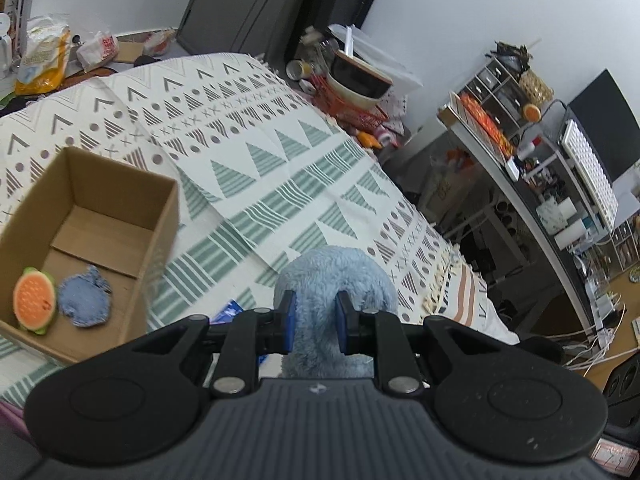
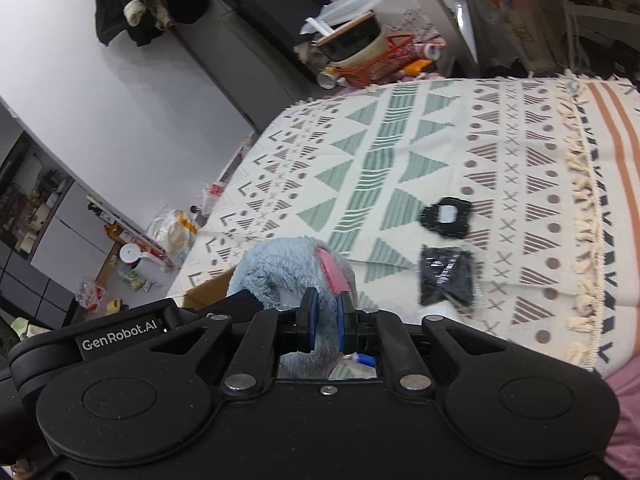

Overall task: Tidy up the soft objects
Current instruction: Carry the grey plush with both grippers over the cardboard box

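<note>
- The left gripper (image 1: 313,320) is pinching a fluffy light-blue plush toy (image 1: 334,280) between its blue-padded fingers (image 1: 289,320), the toy bulging up and forward past the pads.
- The right gripper (image 2: 325,322) is clamping the same blue plush, seen here with a pink patch (image 2: 332,272), its fingers (image 2: 309,320) pressing in close on the fur.
- In the left wrist view, the plush is hanging above the patterned blanket (image 1: 280,168), to the right of the open cardboard box (image 1: 80,248) and apart from it.
- The cardboard box is sitting on the blanket with its flaps folded flat inside; a round orange-and-green fruit-slice plush (image 1: 34,300) and a blue denim-like soft piece (image 1: 85,298) are lying side by side on its floor, near the front wall.
- In the right wrist view, a corner of the cardboard box (image 2: 208,292) is showing just left of the plush.
- Two black soft items are lying on the blanket to the right of the plush, well apart from the box: a black piece with a white centre (image 2: 446,216) farther off, and a black shiny wrapped piece (image 2: 446,276) nearer the gripper.
- Beyond the far edge of the blanket, a red basket (image 1: 352,112) is holding a large cream-and-dark bowl (image 1: 358,80).
- A small blue item (image 1: 228,312) is peeking out on the blanket between the box and the left gripper; what it is cannot be told.
</note>
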`<action>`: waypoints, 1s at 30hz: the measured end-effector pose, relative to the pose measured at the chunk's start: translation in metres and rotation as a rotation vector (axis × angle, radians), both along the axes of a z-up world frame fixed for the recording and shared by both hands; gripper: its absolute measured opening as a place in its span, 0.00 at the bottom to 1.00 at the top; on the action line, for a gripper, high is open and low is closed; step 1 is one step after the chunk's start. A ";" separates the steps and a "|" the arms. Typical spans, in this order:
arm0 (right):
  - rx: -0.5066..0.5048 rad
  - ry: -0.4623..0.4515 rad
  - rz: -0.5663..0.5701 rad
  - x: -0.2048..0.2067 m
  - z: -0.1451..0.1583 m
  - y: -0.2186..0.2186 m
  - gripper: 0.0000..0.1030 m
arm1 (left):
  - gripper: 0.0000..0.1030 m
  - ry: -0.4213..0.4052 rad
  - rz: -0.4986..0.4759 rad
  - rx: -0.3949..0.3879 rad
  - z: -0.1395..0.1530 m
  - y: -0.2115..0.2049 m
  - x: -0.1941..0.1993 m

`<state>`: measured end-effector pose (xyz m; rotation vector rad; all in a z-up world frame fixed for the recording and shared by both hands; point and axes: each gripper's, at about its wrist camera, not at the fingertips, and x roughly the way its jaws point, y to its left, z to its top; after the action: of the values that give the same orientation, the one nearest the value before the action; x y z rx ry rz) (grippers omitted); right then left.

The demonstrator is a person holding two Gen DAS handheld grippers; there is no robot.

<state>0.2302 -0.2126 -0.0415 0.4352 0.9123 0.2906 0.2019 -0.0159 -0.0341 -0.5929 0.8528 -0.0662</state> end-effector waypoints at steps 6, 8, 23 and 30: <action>0.010 -0.016 0.024 -0.001 0.004 0.028 0.09 | 0.18 -0.013 0.023 0.005 0.007 0.028 -0.005; 0.015 -0.020 0.035 0.000 0.005 0.038 0.09 | 0.18 -0.016 0.036 0.008 0.009 0.039 -0.007; 0.068 -0.021 0.118 0.005 0.001 0.112 0.10 | 0.18 -0.015 0.111 0.028 0.011 0.115 -0.011; 0.083 0.002 0.144 0.015 -0.012 0.135 0.10 | 0.18 0.007 0.130 0.037 -0.001 0.138 -0.005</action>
<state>0.2457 -0.0778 -0.0539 0.4467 0.9371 0.4604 0.1969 0.1219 -0.0351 -0.6124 0.8190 0.0698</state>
